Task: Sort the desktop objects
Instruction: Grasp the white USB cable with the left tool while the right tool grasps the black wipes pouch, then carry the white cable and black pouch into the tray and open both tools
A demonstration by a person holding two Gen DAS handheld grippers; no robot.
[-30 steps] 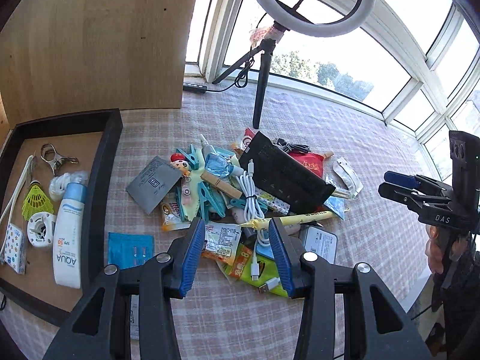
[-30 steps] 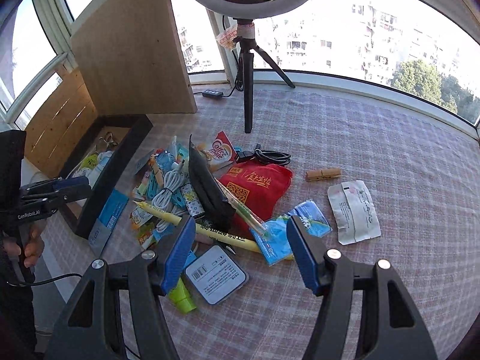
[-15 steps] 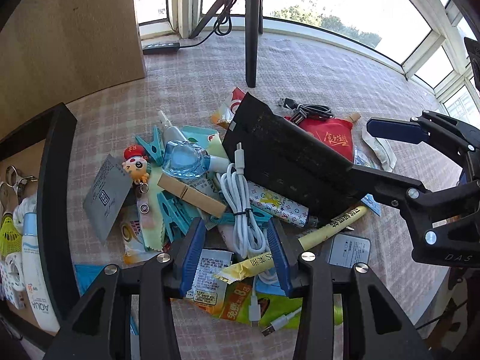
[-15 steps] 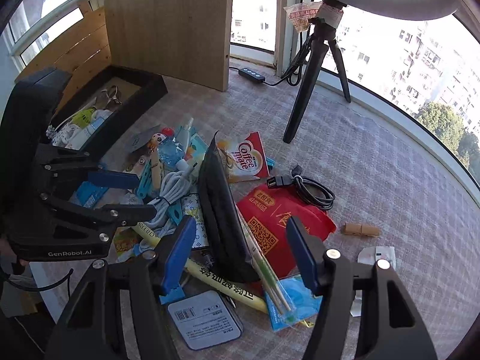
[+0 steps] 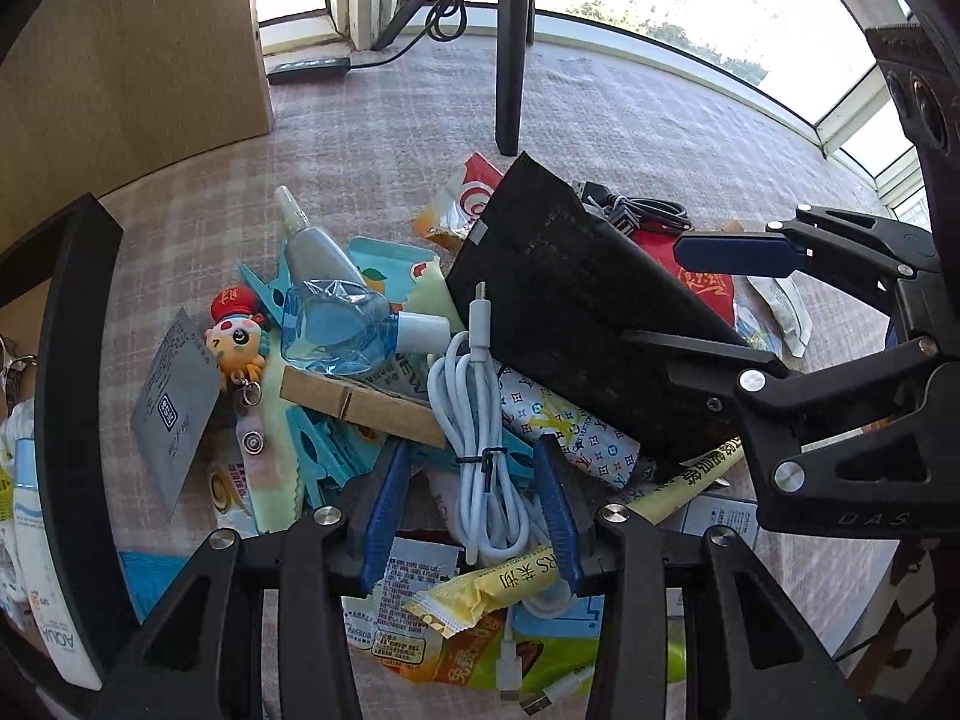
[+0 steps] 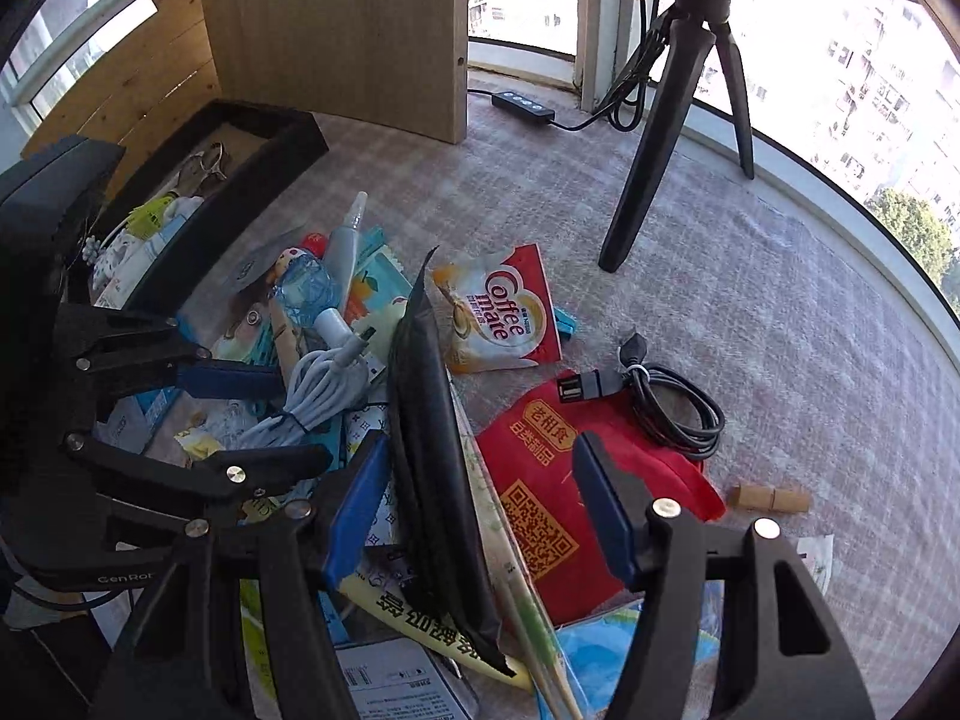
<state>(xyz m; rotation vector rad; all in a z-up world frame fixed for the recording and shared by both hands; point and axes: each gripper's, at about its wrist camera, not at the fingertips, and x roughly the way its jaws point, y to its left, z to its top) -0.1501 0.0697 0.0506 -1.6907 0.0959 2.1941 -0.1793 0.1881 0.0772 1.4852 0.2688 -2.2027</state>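
With the left gripper closing around the white cable between its fingers (right gripper wide, straddling the black pouch), neighbouring clips may snag and lift too.

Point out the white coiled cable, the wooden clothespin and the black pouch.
white coiled cable point(image 5: 480, 456): left wrist view, its tied middle.
wooden clothespin point(image 5: 360, 399): left wrist view, its middle.
black pouch point(image 6: 429, 420): right wrist view, its side.

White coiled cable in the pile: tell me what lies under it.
Under the white coiled cable show a wooden clothespin, teal clips, a monogram-print packet and, near its lower end, a yellow sachet. Whatever lies directly beneath the coils is covered.
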